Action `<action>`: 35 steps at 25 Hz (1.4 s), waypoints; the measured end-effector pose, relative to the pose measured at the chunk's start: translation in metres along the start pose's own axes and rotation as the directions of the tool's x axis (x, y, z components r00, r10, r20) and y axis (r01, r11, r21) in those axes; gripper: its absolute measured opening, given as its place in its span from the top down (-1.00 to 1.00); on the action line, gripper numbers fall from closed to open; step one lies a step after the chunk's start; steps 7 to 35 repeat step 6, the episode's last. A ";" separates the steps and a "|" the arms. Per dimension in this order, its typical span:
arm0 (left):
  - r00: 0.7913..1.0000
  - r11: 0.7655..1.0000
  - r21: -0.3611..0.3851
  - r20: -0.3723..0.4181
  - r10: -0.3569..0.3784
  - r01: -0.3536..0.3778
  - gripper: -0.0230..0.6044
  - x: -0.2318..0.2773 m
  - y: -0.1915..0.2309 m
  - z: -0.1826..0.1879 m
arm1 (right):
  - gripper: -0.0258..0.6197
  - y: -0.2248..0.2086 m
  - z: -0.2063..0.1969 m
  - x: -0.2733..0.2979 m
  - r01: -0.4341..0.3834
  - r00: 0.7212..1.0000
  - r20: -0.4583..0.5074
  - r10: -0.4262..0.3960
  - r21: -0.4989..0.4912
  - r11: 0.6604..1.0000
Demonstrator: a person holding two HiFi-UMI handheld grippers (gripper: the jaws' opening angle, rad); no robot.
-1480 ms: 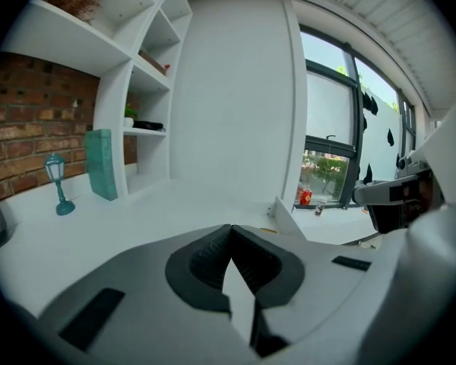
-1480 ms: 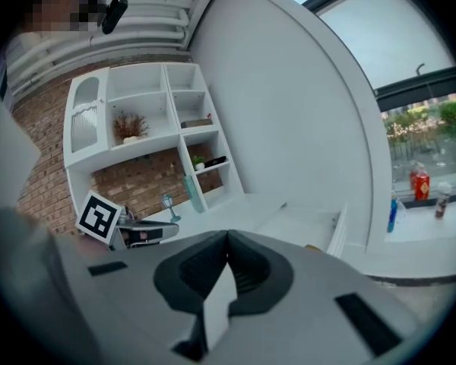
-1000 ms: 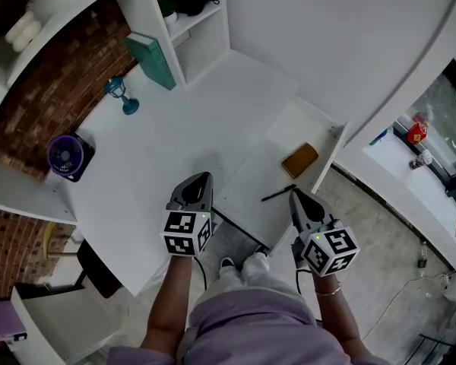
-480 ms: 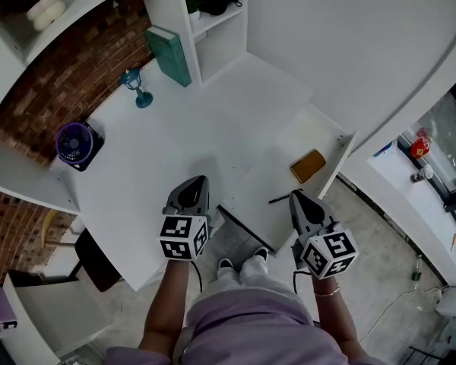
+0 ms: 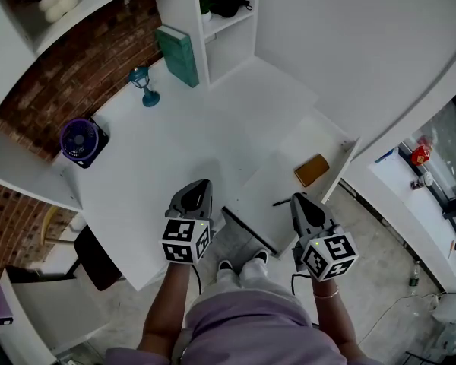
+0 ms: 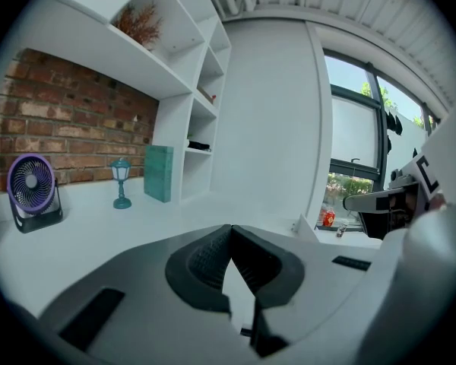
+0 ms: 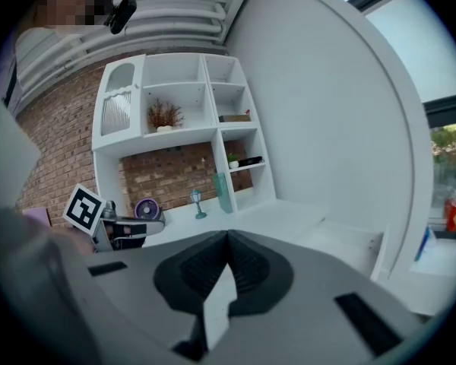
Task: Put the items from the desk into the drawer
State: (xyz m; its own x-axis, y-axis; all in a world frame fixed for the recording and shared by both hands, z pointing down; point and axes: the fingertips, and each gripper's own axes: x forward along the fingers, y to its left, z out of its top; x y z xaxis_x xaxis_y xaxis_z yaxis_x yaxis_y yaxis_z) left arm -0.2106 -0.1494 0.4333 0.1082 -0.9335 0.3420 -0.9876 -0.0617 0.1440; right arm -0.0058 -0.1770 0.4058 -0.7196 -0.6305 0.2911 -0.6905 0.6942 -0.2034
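Observation:
On the white desk (image 5: 167,147) stand a purple fan (image 5: 82,141), a small teal lamp (image 5: 144,87) and a teal book (image 5: 178,55) that leans on the shelf unit. The open drawer (image 5: 289,154) at the desk's right holds a flat brown item (image 5: 312,169) and a black pen (image 5: 282,201). My left gripper (image 5: 201,185) hovers over the desk's near edge, shut and empty. My right gripper (image 5: 298,200) is over the drawer's near end, close to the pen, shut and empty. In the left gripper view, the fan (image 6: 32,188), lamp (image 6: 121,182) and book (image 6: 159,172) stand far ahead.
White shelf cubbies (image 5: 228,21) rise behind the desk against a brick wall (image 5: 76,67). A dark chair (image 5: 95,261) stands under the desk's left end. The person's legs and shoes (image 5: 239,265) are below the drawer front. A window ledge with a red can (image 5: 419,154) lies at the right.
The head view has drifted, so the desk and drawer sit slightly further right in the frame. Both grippers keep their places and stay shut.

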 end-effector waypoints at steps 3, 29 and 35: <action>1.000 1.000 -0.003 0.002 0.003 -0.003 0.93 -0.001 0.002 0.001 | 0.91 0.000 0.000 0.000 0.002 1.000 -0.002 -0.002 -0.003 1.000; 1.000 1.000 -0.001 0.003 0.004 -0.004 0.93 -0.002 0.002 0.001 | 0.91 -0.002 0.001 0.000 0.008 1.000 -0.001 -0.008 -0.005 1.000; 1.000 1.000 -0.001 0.003 0.004 -0.004 0.93 -0.002 0.002 0.001 | 0.91 -0.002 0.001 0.000 0.008 1.000 -0.001 -0.008 -0.005 1.000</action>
